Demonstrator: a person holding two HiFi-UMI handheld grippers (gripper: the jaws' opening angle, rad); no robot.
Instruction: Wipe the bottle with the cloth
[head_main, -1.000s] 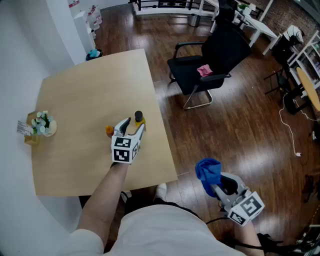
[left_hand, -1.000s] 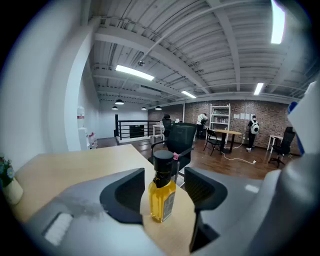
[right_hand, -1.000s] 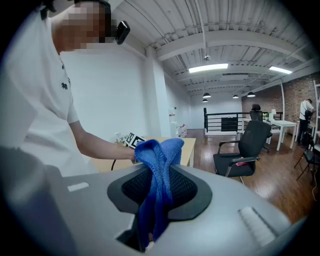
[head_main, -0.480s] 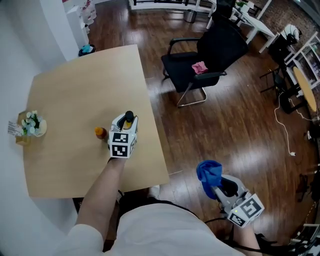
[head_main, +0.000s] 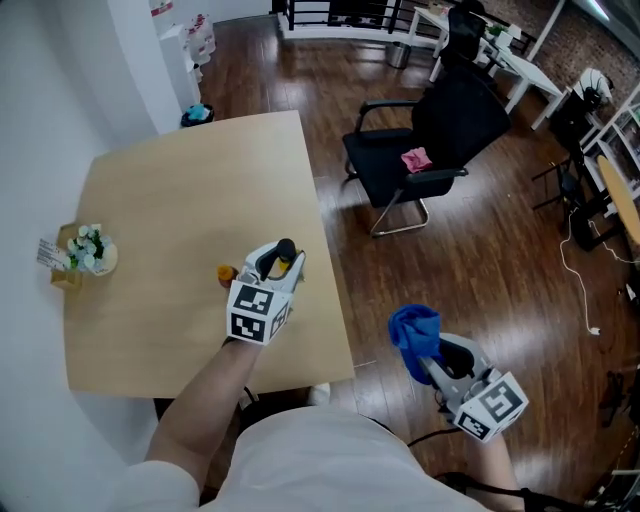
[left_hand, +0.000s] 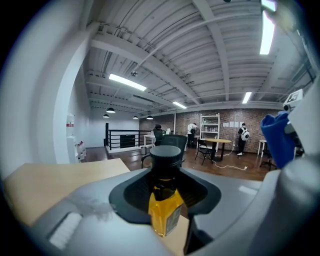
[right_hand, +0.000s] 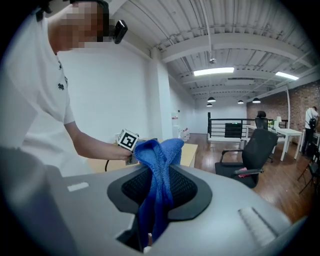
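A small bottle (left_hand: 164, 200) of yellow liquid with a black cap sits between the jaws of my left gripper (head_main: 278, 264), which is shut on it. It shows as a black cap and a bit of yellow, the bottle (head_main: 283, 258) over the wooden table (head_main: 170, 210) near its right edge. My right gripper (head_main: 428, 350) hangs off the table over the floor, shut on a blue cloth (head_main: 413, 333). In the right gripper view the blue cloth (right_hand: 159, 172) stands bunched up out of the jaws.
A small orange thing (head_main: 226, 272) lies on the table just left of the bottle. A flower pot (head_main: 90, 250) stands at the table's left edge. A black office chair (head_main: 440, 130) with a pink item on its seat stands on the dark wood floor to the right.
My left gripper has closed round the bottle, which stood between open jaws a second ago. The right gripper with the cloth has stayed where it was.
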